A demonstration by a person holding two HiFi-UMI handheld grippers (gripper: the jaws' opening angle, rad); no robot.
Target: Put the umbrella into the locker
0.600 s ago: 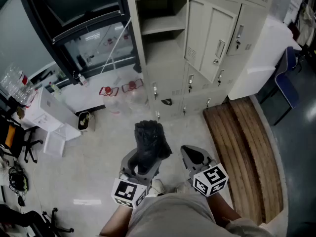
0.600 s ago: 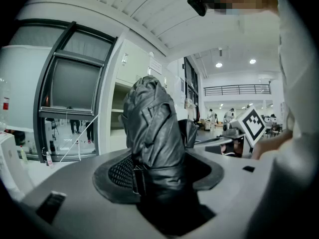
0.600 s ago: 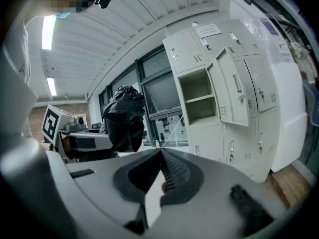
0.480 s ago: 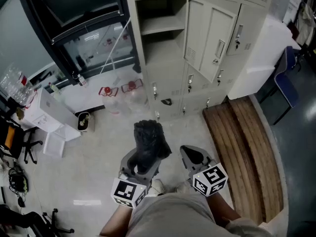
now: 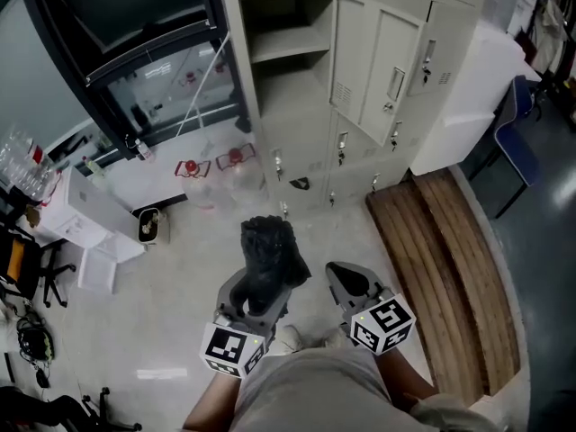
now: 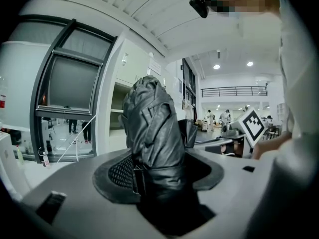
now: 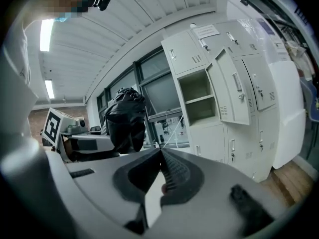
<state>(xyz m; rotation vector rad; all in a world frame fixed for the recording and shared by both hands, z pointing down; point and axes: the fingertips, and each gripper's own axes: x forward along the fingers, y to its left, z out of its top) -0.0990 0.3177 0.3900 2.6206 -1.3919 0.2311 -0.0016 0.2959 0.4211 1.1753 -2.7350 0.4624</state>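
Left claw (image 5: pixel 255 292) pinching the umbrella (image 5: pixel 270 252), with the jaws wide around the lower part of the bundle. Umbrella is black, folded and strapped, and stands upright out of the claw, sticking up above the jaws. It's held in the air over the floor (image 5: pixel 171 286), in front of the locker (image 5: pixel 236 57) and well apart from it, not inside.

Right claw (image 5: pixel 346 281) pressed together, the tips meeting and nothing between them. It sits just right of the left claw at about the same height, and both point toward the locker.

Locker is pale grey and one tall compartment is open. Its door (image 5: pixel 376 72) is swung out to the right, and a shelf (image 5: pixel 286 45) shows inside near the top. Smaller closed doors run below and to the right.

Wooden platform (image 5: pixel 443 250) on the floor right of the person. Dark-framed window (image 5: pixel 135 43) left of the locker.
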